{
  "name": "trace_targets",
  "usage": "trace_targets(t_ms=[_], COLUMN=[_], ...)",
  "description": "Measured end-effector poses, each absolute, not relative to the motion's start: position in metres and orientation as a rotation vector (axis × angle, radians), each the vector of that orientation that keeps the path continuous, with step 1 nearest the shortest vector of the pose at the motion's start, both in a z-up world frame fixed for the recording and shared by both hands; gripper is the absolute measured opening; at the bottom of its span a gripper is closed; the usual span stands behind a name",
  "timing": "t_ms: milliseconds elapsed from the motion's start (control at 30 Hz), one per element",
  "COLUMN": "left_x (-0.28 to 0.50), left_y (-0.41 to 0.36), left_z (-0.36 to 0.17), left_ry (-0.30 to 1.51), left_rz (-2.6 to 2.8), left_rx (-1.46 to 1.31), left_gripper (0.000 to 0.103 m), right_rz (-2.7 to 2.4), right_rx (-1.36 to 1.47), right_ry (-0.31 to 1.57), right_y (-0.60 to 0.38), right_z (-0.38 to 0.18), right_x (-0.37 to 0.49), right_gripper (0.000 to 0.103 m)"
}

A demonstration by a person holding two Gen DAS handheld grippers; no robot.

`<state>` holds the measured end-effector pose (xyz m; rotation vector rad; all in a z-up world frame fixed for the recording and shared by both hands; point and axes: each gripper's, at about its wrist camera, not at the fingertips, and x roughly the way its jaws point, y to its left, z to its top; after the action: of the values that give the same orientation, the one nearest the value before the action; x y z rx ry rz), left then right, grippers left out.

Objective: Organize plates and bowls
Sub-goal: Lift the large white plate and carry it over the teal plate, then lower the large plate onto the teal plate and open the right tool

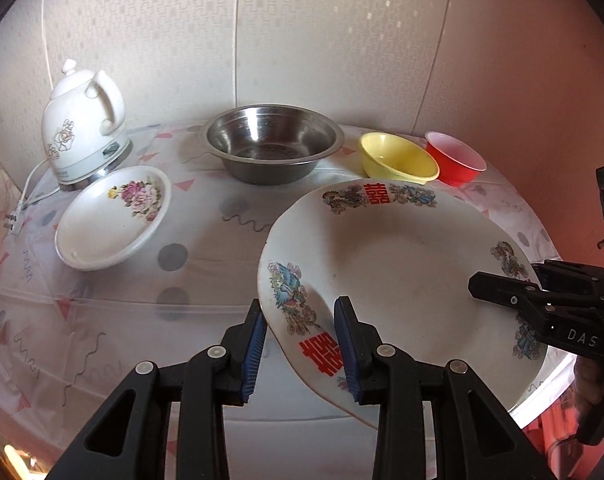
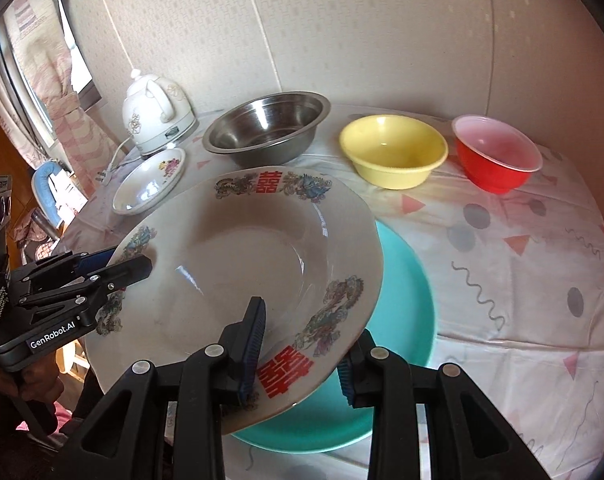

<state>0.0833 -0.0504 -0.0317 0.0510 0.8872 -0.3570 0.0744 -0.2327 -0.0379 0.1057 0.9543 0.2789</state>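
Grippers, left [image 1: 300, 344] and right [image 2: 302, 354], clamp my patterned plate [image 2: 238, 264] rims; uneven release could drop it onto the teal plate [image 2: 405, 292].

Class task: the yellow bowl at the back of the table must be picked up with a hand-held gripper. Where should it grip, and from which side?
Grip the yellow bowl by its near rim, one finger inside and one outside, coming from above and the front. It stands upright and open, and its walls flare too wide to span whole.
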Motion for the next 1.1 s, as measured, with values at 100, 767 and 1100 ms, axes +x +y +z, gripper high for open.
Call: trace_targets(t_ms=[100,767,1100], left_x=[0.088,0.08,0.072], left_y=[-0.066,-0.083,-0.077], left_z=[-0.039,-0.057,-0.054], left_ry=[0.915,0.941,0.932], left_rz=[-0.366,-0.373,-0.359], left_rx=[0.06,0.127,0.084], left_gripper=[0.035,0.036,0.038], right_rz=[0.247,0.17,0.129], right_rx=[0.112,0.049,0.04], right_ry=[0.972,1.06,1.021], right_y=[-0.246,-0.264,-0.273], right_z=[-0.047,-0.068,-0.059], right_x=[0.075,0.069,0.058], right_gripper=[0.032,0.038,0.038])
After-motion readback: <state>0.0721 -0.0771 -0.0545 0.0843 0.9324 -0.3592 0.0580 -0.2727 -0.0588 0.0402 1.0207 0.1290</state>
